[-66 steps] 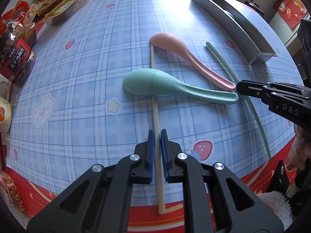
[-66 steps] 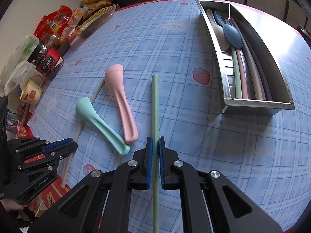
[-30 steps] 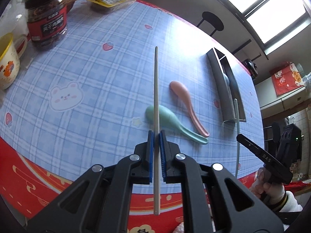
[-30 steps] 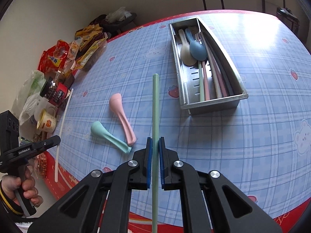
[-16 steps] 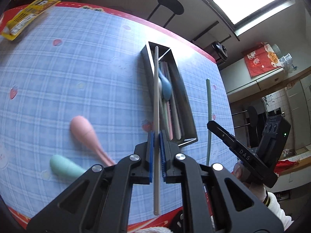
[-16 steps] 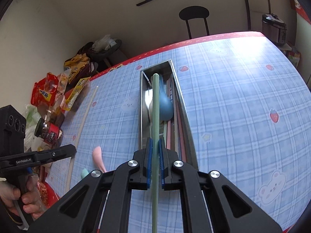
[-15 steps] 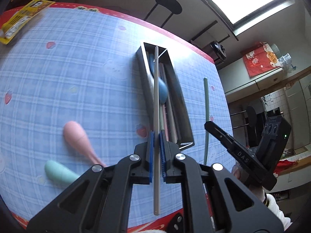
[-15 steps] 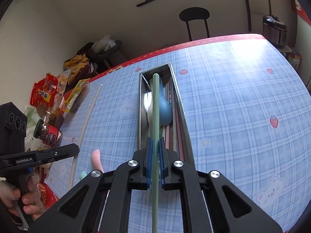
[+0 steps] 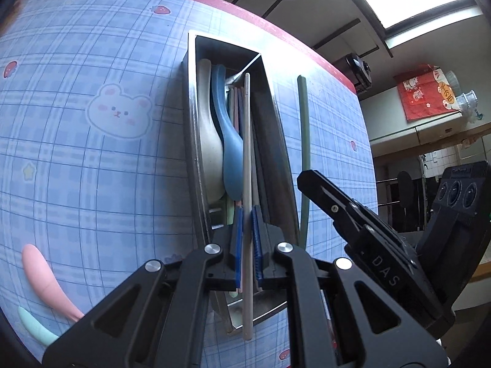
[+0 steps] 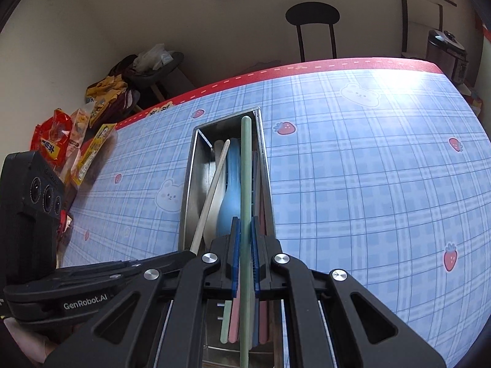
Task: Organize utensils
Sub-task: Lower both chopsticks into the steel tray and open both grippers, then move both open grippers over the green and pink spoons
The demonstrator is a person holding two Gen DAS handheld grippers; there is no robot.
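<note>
My left gripper [image 9: 247, 214] is shut on a beige chopstick [image 9: 247, 153], held lengthwise above the steel utensil tray [image 9: 191, 116]. My right gripper [image 10: 244, 225] is shut on a green chopstick [image 10: 245, 168], also lined up over the tray [image 10: 188, 178]. From the left wrist view the right gripper [image 9: 302, 181] and its green chopstick [image 9: 304, 135] hang just right of the tray. The tray holds a blue spoon [image 9: 228, 141], a grey-white spoon [image 9: 208, 141] and several chopsticks. A pink spoon [image 9: 43, 279] and a mint spoon [image 9: 33, 325] lie on the blue checked tablecloth at lower left.
Snack packets [image 10: 76, 128] and bags crowd the table's far left corner. A black stool [image 10: 313, 27] stands beyond the far table edge. A rice cooker [image 10: 448, 52] sits off the far right corner. A hand [image 10: 24, 343] holds the left gripper's body at lower left.
Both grippers have carried their chopsticks from the open table over to the tray and come close beside each other. The tray now fills the middle of both views.
</note>
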